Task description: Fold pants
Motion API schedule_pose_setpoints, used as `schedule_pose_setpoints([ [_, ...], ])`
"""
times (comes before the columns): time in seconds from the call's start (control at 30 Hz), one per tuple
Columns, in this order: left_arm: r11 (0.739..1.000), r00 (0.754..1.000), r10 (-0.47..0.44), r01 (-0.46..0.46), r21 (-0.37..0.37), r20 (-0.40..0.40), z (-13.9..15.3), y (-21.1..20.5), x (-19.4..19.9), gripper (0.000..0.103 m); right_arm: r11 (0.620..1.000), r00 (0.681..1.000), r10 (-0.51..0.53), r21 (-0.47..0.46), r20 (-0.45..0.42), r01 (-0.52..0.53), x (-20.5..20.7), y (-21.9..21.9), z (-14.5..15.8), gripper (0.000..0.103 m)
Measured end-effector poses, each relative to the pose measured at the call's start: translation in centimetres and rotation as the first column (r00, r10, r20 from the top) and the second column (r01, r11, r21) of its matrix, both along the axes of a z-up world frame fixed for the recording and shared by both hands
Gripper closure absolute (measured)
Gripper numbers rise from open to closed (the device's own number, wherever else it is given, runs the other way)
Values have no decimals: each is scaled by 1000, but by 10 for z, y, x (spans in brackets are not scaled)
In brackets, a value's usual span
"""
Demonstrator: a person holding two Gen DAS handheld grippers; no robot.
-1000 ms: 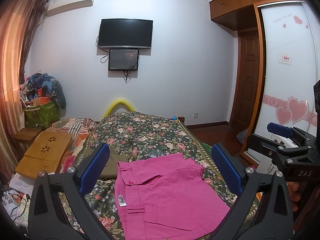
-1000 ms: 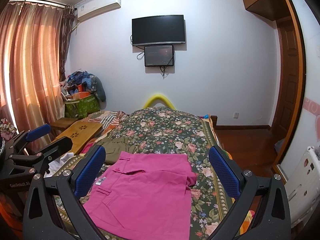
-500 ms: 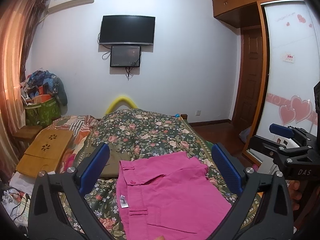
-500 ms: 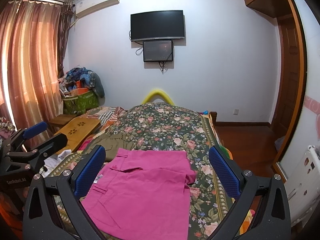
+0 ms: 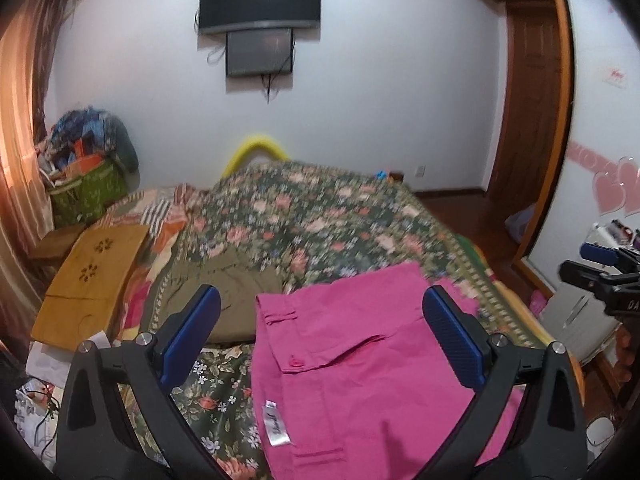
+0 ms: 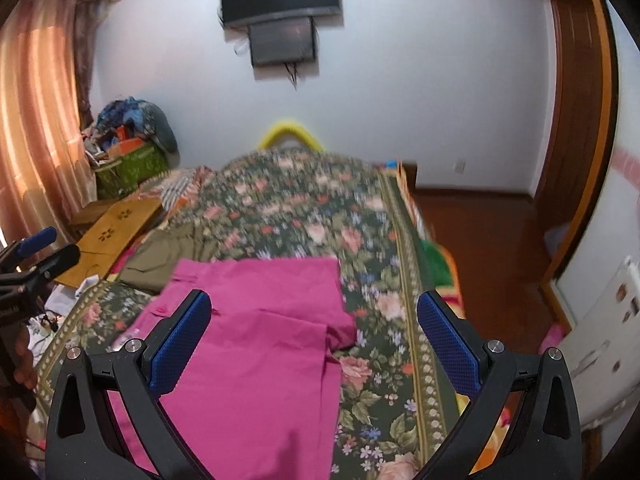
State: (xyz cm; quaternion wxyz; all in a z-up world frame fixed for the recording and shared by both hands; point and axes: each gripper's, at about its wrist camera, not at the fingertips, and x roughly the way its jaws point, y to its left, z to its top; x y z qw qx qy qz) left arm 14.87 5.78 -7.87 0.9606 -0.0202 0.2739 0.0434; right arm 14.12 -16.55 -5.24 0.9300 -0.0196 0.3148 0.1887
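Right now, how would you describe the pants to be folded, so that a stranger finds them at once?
Look at the bed with the dark floral cover. At its near end lie the pink pants, spread flat. The olive-brown garment just beyond them is dull; only the pants are bright magenta.

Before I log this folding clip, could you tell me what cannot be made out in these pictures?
- Pink pants: lower end cut off by the frame edge and gripper bodies, both views.
- White tag: lettering too small, left view.
- Olive garment: blurred, partly behind the left gripper.
- Bedspread: motion-blurred.
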Motion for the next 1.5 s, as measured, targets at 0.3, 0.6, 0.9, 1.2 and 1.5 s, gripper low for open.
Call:
schedule_pose_setpoints([
  [0.3, 998, 977, -3, -10, -59, -213, -75, 29, 64, 23, 999, 977, -19, 29, -210, 26, 62, -22, -64, 13],
  [0.6, 992, 919, -68, 19, -128, -389, -137, 27, 82, 48, 993, 904, 121, 64, -409, -103, 90, 3, -128, 65],
  [0.9, 989, 896, -89, 26, -147, -436, -155, 27, 73, 49, 988, 896, 154, 40, -417, -151, 89, 19, -144, 94],
  [1.2, 979, 867, -110, 8, -206, -486, -169, 39, 55, 48, 987, 882, 152, 16, -447, -162, 78, 7, -155, 97],
  [1.5, 985, 928, -59, -5, -172, -367, -115, 64, 60, 49, 986, 904, 140, -30, -405, -166, 73, -7, -119, 92],
])
